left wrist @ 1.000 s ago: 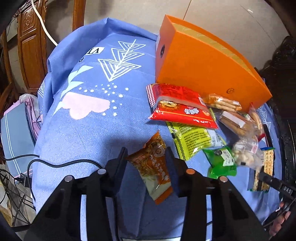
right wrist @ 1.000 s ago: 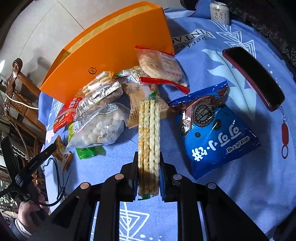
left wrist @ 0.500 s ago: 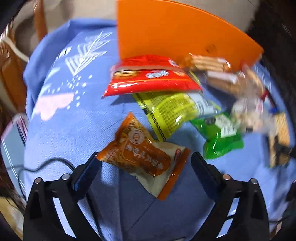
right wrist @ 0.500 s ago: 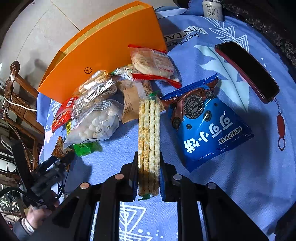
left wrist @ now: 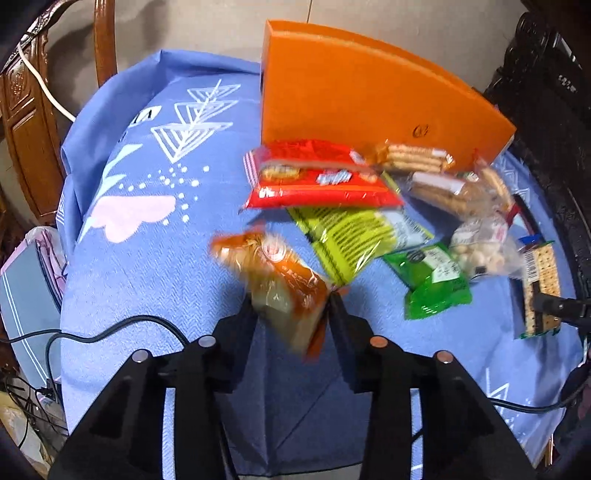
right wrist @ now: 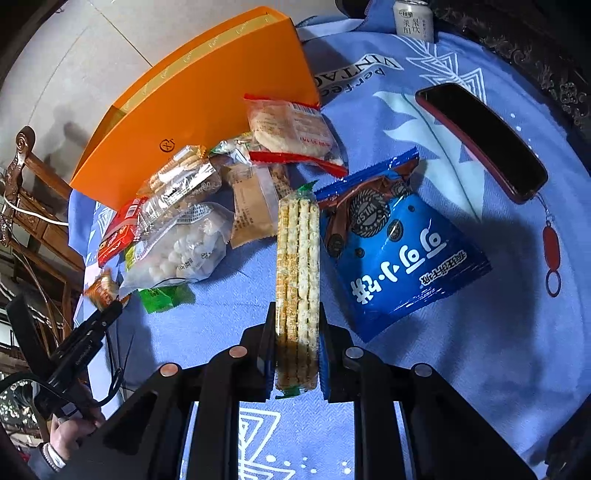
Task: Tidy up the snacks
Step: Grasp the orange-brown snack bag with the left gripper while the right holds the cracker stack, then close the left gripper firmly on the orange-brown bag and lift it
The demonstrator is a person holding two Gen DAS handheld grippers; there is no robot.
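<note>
Blue cloth (left wrist: 140, 266) with white triangles and a pink patch covers the table and drapes over its far edge. Carved brown wood furniture (left wrist: 26, 122) stands left of the left claw (left wrist: 291, 317), a pale floor (left wrist: 207, 26) lies beyond, and a black cable (left wrist: 110, 328) trails over the cloth just left of its fingers. Those jaws have just been closing and now pinch an orange snack pack (left wrist: 280, 284), blurred and tilted, lifted off the cloth. Ahead of it lie a red pack (left wrist: 317, 181), a yellow-green pack (left wrist: 347, 236) and a green pack (left wrist: 432, 277), with an orange box (left wrist: 362, 96) standing behind them. The right claw (right wrist: 297, 354) is pressed onto a cracker sleeve (right wrist: 297, 258); a blue bag (right wrist: 395, 254) lies just right of it, a dark phone (right wrist: 480, 140) farther right, and a can (right wrist: 413, 18) at the far edge.
</note>
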